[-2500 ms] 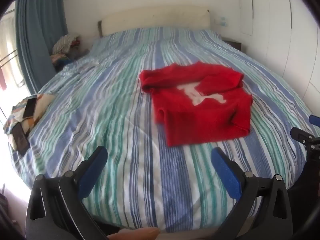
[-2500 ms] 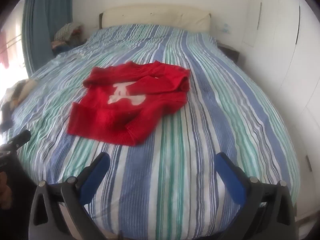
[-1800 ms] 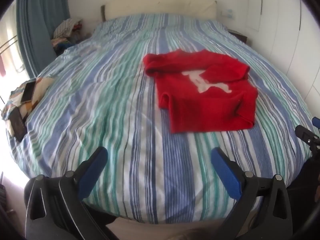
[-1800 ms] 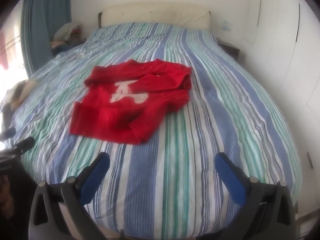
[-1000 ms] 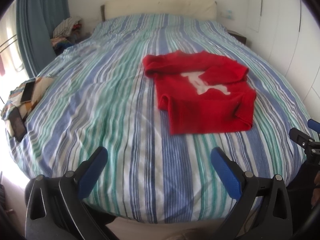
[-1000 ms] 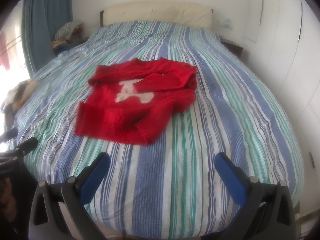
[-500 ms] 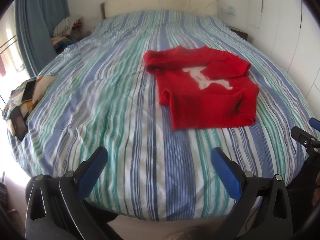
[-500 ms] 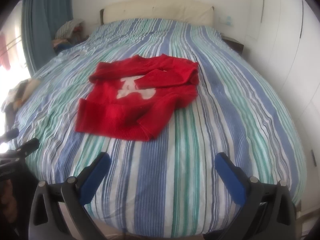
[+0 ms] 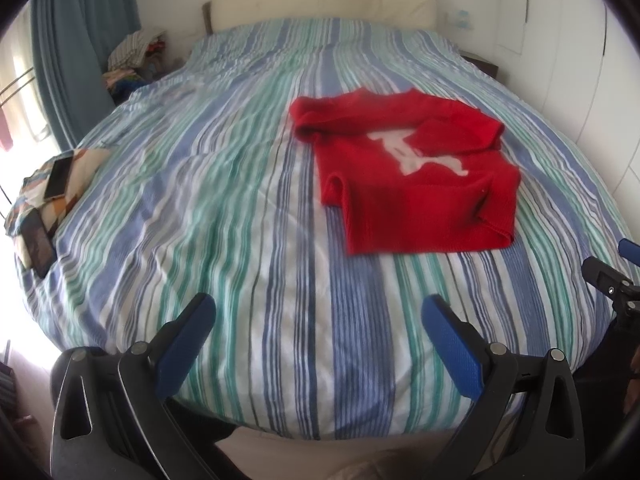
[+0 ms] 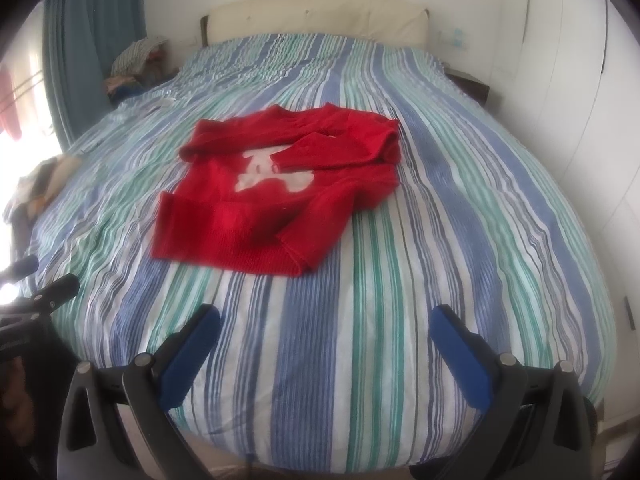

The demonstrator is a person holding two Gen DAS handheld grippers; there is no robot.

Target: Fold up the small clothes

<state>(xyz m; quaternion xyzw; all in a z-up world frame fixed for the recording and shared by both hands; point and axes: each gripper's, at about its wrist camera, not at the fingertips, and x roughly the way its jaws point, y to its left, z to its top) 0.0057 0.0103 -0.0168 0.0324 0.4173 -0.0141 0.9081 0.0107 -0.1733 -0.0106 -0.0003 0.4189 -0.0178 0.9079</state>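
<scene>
We see a red sweater (image 9: 412, 184) lying on a striped bed (image 9: 240, 216), with both grippers held low at the foot of it.

Our left gripper (image 9: 316, 326) and right gripper (image 10: 326, 326) both have their blue fingers spread wide, holding nothing and hovering well short of the sweater. The sweater lies flat near the middle of the bed, one sleeve folded across its white chest motif, which is too blurred for us to read. Each gripper's base is cut off by the bottom edge. The left view shows a patterned cloth (image 9: 44, 196) with phones (image 9: 58, 178) at the bed's left edge; in the right view that spot is washed out by window glare. A clothes pile (image 10: 136, 60) sits beside the headboard (image 10: 316, 20), its items hard to tell apart.
</scene>
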